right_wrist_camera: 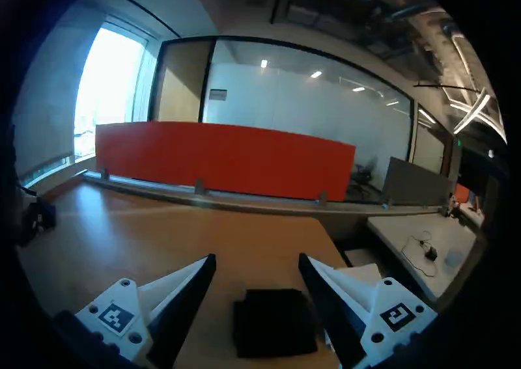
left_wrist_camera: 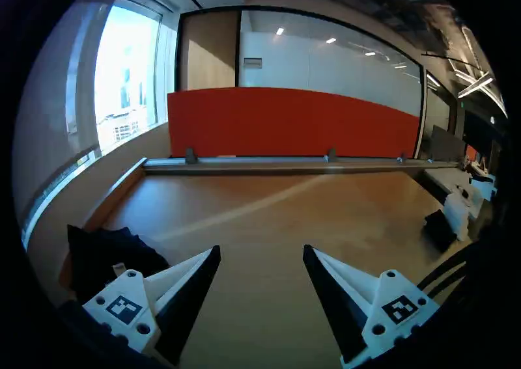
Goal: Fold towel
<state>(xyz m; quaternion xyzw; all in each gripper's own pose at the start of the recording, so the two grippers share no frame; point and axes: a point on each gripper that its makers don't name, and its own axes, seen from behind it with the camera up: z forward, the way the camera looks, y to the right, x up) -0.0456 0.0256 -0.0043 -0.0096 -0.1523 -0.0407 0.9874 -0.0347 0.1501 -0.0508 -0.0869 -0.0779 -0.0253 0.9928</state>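
Note:
A crumpled black towel (left_wrist_camera: 107, 255) with a small white tag lies on the wooden table (left_wrist_camera: 273, 206), at the lower left of the left gripper view. It sits just beyond the left finger of my left gripper (left_wrist_camera: 260, 250), which is open and holds nothing. In the right gripper view, a neatly folded black towel (right_wrist_camera: 273, 320) lies flat near the table's right edge. It rests low between the spread fingers of my right gripper (right_wrist_camera: 256, 258), and neither finger touches it.
An orange partition (left_wrist_camera: 293, 122) on a rail closes the far side of the table (right_wrist_camera: 163, 239). A white and black device (left_wrist_camera: 452, 216), possibly the other gripper, is at the table's right edge. A white desk (right_wrist_camera: 423, 239) with cables stands beyond the edge.

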